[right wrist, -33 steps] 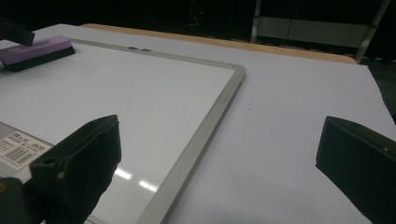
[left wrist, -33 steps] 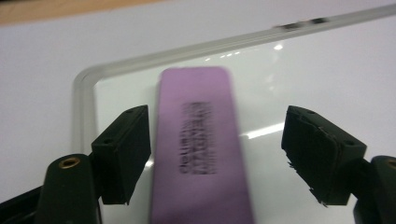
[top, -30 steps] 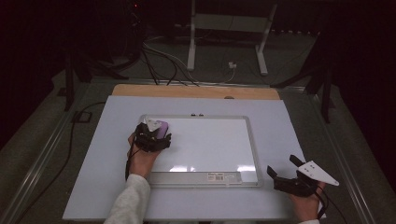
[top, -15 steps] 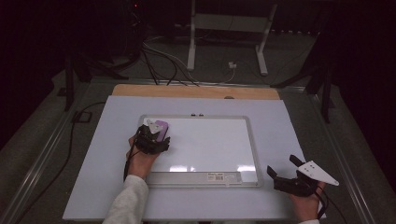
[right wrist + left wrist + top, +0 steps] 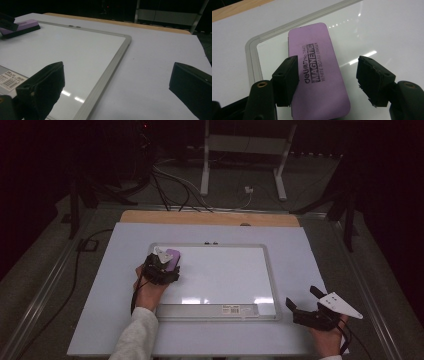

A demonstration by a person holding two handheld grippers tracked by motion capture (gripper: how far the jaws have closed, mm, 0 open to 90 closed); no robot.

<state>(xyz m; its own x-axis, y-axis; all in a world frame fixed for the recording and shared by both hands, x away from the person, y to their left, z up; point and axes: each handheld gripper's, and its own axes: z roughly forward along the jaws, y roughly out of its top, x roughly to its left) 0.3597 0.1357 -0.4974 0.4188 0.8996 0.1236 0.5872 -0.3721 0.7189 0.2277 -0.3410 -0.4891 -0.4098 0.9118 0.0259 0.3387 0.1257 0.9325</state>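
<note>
Left tool [image 5: 327, 80] nudged slightly nearer on whiteboard [image 5: 225, 270], jaws open astride eraser [image 5: 317, 72], not gripping. Right tool [image 5: 302, 302] off whiteboard's right edge, wide open, empty.

Purple eraser [image 5: 318, 72] reads "deli MAGNETIC WHITE BOARD ERASER".

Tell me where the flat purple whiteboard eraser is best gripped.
Across its two long edges near the middle, coming from above. The flat purple whiteboard eraser lies flat on the framed whiteboard, and the open left gripper already straddles its narrow width.
</note>
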